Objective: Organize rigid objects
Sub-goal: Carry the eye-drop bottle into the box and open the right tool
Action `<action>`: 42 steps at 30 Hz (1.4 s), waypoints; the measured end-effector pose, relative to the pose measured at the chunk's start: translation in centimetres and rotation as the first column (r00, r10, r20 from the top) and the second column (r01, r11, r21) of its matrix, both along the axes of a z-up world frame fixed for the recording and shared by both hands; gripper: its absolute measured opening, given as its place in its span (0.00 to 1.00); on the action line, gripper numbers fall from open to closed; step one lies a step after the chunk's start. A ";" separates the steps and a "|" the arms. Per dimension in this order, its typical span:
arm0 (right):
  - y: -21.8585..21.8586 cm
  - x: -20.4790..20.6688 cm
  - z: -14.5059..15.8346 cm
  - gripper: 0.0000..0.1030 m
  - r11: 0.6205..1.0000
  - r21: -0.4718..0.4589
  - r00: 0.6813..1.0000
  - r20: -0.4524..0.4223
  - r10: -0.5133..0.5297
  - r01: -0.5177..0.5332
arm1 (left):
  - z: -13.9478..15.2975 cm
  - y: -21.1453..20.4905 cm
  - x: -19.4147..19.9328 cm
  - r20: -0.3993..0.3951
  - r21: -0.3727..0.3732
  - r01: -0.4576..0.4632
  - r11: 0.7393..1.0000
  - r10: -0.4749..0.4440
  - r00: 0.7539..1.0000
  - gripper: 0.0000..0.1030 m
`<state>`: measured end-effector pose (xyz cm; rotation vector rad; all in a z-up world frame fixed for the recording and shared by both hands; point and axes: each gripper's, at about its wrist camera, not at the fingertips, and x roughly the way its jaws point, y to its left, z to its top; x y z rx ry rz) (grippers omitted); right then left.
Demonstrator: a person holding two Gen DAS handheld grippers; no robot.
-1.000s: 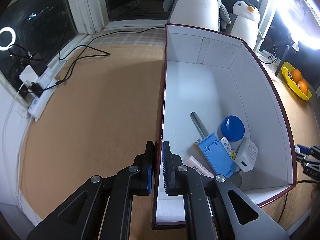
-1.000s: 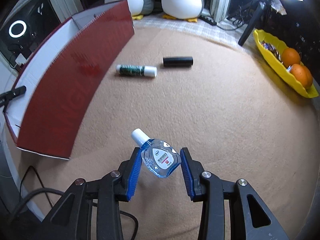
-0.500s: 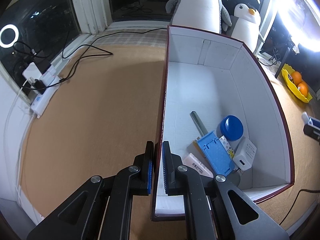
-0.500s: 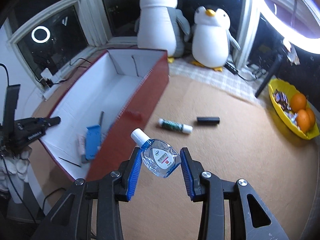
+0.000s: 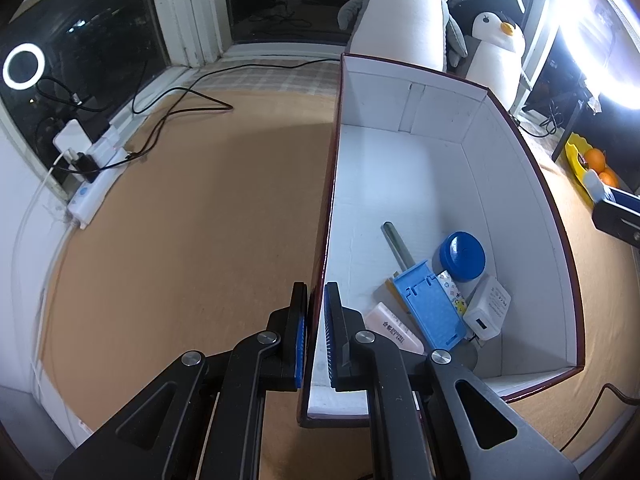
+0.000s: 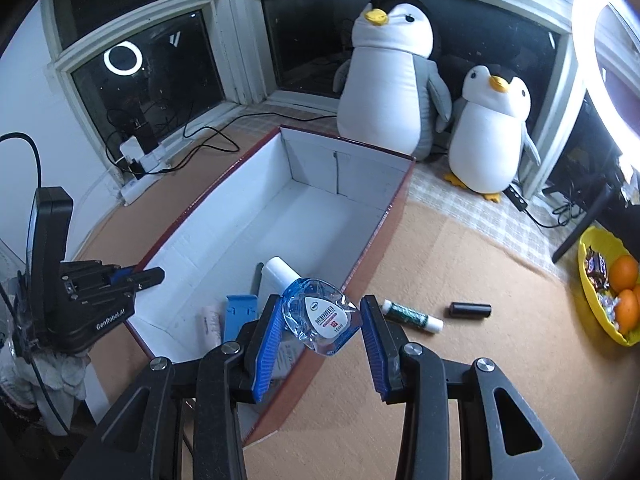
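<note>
A long box (image 5: 500, 168), red outside and white inside, lies on the tan table. My left gripper (image 5: 316, 332) is shut on its left wall near the front corner. At the near end inside lie a blue stand (image 5: 430, 308), a blue-lidded jar (image 5: 460, 256), a white charger (image 5: 486, 312), a grey rod (image 5: 396, 244) and a pink tube (image 5: 394, 332). My right gripper (image 6: 320, 336) is shut on a clear blue dropper bottle (image 6: 320, 316) with a white cap, held in the air over the box's (image 6: 348, 168) right wall. The left gripper (image 6: 148, 276) shows at the box's far side.
A green-and-white stick (image 6: 412, 314) and a black cylinder (image 6: 470, 311) lie on the table right of the box. Two penguin plush toys (image 6: 388, 80) stand behind it. A yellow tray (image 6: 600, 308) with oranges sits far right. A power strip (image 5: 96, 184) and cables lie far left.
My right gripper has risen and swung left with the bottle, from low over the table to above the box's right wall. The left gripper stays clamped on the wall.
</note>
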<state>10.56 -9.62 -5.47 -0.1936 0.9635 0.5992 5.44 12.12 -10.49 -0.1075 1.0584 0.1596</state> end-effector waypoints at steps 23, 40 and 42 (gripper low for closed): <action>5.5 1.0 -3.0 0.34 0.993 -0.045 0.994 -0.047 0.103 -0.105 | 0.2 0.0 -0.7 0.009 -0.010 -0.031 0.999 0.031 0.999 0.07; 3.5 0.7 -1.5 0.37 0.999 0.018 0.998 -0.053 0.039 -0.038 | 0.1 0.1 0.0 0.009 -0.016 -0.004 1.000 0.004 1.000 0.07; 2.8 0.7 -1.1 0.38 0.999 0.029 0.998 -0.052 0.023 -0.021 | 0.1 0.1 0.2 0.009 -0.015 0.002 1.000 -0.001 1.000 0.07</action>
